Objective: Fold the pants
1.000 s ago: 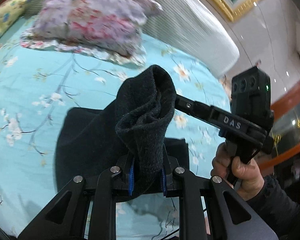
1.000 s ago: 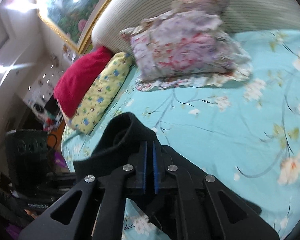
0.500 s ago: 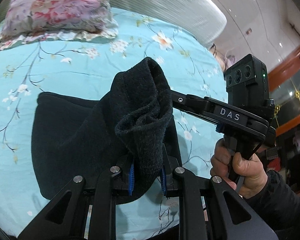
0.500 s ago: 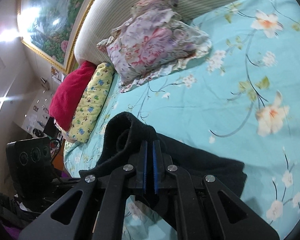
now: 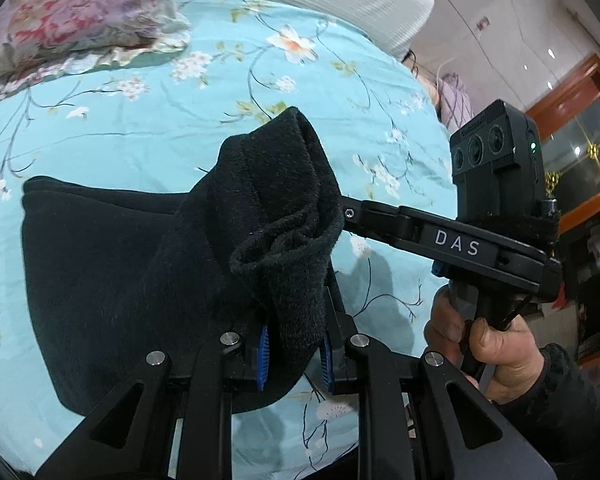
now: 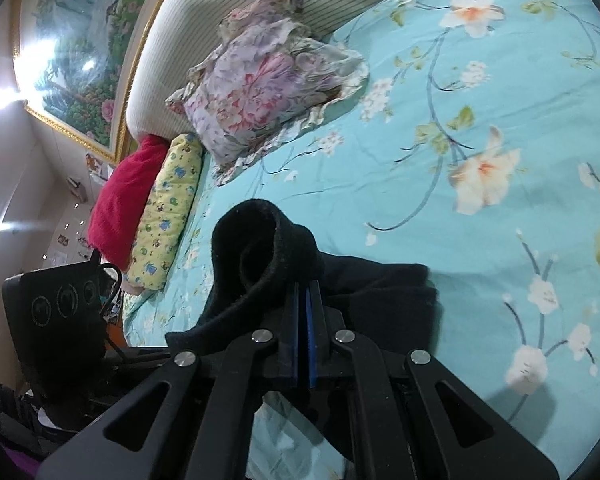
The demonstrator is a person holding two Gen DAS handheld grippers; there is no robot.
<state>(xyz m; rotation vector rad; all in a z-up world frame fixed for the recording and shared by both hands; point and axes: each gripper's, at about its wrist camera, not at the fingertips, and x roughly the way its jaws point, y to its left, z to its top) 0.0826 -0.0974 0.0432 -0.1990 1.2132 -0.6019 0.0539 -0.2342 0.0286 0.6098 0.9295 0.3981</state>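
Observation:
The black fleece pants (image 5: 112, 264) lie partly on the teal floral bed sheet (image 5: 148, 128), with one end bunched up and lifted. My left gripper (image 5: 294, 354) is shut on that bunched end, the cloth standing up between its blue pads. My right gripper (image 6: 303, 320) is shut on the same end from the other side; the cloth (image 6: 260, 248) curls over its fingertips. In the left wrist view the right gripper's arm (image 5: 452, 240) reaches in from the right, its tips hidden behind the cloth. A hand (image 5: 484, 340) holds its handle.
A floral pillow (image 6: 268, 84) lies near the striped headboard (image 6: 236, 12). A yellow pillow (image 6: 168, 212) and a red cushion (image 6: 120, 200) lie at the bed's left side. A wooden cabinet (image 5: 580, 136) stands beyond the bed's right edge.
Both grippers have carried the gripped end of the pants away from the pillows. More of the pants now lies spread on the sheet. Both grips stayed shut.

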